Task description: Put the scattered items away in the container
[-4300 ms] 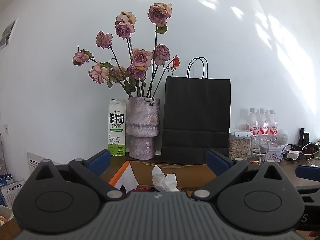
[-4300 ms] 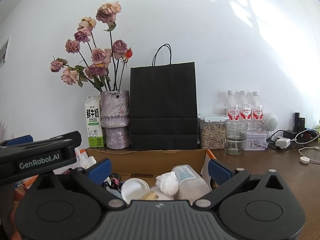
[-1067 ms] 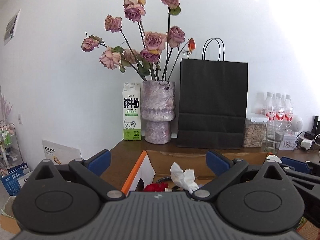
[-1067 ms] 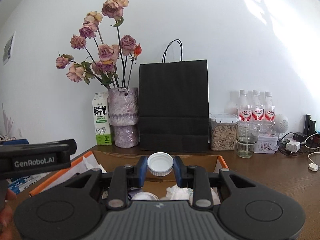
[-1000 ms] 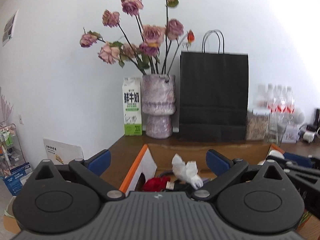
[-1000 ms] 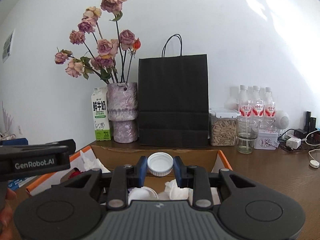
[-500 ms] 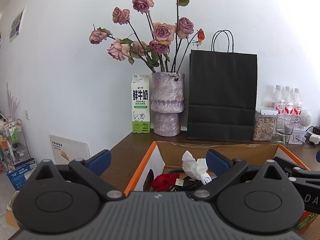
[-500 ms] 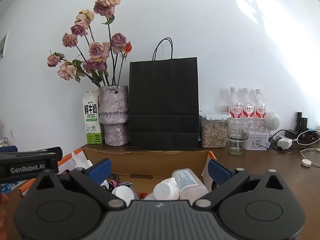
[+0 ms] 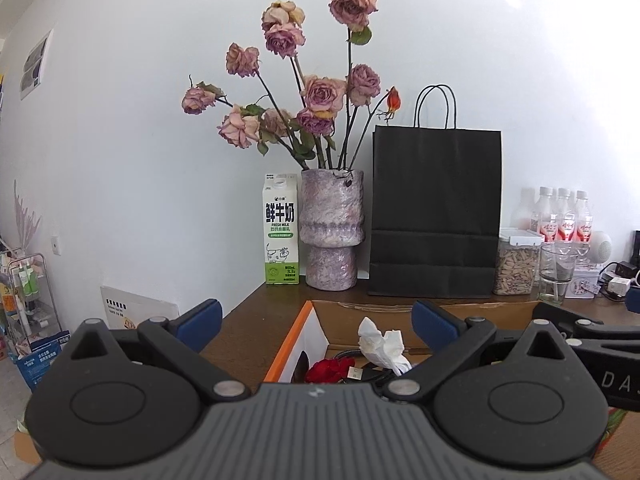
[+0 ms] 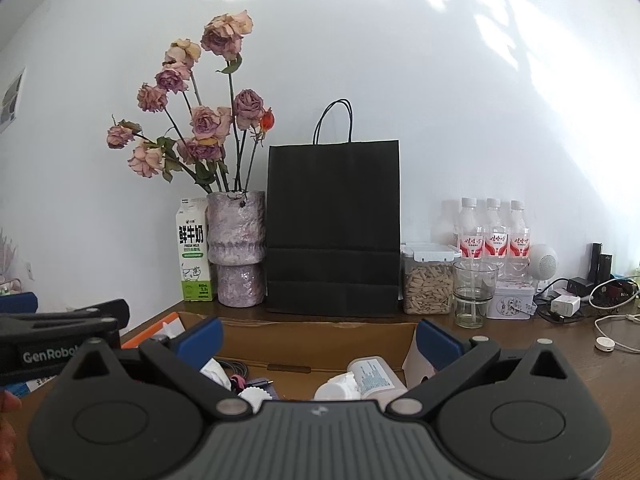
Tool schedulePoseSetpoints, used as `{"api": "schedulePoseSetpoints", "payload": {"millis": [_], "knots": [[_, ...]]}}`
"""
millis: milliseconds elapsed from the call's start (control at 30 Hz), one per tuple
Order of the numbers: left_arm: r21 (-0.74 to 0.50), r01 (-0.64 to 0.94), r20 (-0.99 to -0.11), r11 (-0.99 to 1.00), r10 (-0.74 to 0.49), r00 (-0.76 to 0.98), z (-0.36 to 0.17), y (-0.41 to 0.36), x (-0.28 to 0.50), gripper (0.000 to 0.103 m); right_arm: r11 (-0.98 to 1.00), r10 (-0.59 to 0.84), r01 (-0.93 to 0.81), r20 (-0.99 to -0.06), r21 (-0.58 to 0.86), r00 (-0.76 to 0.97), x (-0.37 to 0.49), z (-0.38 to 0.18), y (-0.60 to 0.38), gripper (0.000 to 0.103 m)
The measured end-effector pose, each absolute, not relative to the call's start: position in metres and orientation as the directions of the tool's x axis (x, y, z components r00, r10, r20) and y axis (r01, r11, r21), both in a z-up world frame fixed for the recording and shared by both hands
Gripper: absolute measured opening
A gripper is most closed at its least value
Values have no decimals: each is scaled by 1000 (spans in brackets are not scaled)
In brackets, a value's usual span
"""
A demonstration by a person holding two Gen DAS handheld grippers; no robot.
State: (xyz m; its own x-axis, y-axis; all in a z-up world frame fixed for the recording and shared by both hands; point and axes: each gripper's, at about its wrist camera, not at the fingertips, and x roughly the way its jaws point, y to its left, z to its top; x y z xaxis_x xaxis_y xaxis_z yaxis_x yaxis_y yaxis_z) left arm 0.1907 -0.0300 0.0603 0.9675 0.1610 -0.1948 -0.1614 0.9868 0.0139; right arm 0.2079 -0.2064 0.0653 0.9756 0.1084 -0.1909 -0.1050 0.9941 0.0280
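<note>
An open cardboard box with an orange-edged flap (image 9: 294, 344) stands on the brown table; its far wall also shows in the right wrist view (image 10: 320, 340). Inside it lie a crumpled white tissue (image 9: 382, 344), a red item (image 9: 330, 370), dark cables, and in the right wrist view a white bottle with a printed label (image 10: 374, 374), a white cap (image 10: 334, 390) and a fluted paper cup (image 10: 252, 394). My left gripper (image 9: 316, 322) is open and empty above the box's left part. My right gripper (image 10: 320, 338) is open and empty above the box.
Along the wall stand a milk carton (image 9: 281, 230), a purple vase of dried roses (image 9: 331, 234), a black paper bag (image 9: 435, 216), a jar of seeds (image 10: 428, 280), a glass (image 10: 474, 294), water bottles (image 10: 492, 236), and chargers with cables (image 10: 580, 300) at the right.
My right gripper was shut on a white cap one second ago; it has opened and the cap now lies in the box. Both grippers have drifted slightly back from the box.
</note>
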Motion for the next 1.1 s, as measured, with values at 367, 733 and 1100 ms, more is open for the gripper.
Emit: {"api": "schedulePoseSetpoints", "payload": {"millis": [367,733,1100], "knots": [[-22,-85,-258,996,77,963,82,-31,131,103,992,127,-120,-258,43,958,144,93,-213,103],[35,-44,-321,998,52,946,80,-41,66,103,994,106,-113,-330,-2,938,65,95,-216,103],[39,-57,-378,998,67,923,74,-43,24,103,995,77,-96,-390,-31,918,19,91,-211,103]]}}
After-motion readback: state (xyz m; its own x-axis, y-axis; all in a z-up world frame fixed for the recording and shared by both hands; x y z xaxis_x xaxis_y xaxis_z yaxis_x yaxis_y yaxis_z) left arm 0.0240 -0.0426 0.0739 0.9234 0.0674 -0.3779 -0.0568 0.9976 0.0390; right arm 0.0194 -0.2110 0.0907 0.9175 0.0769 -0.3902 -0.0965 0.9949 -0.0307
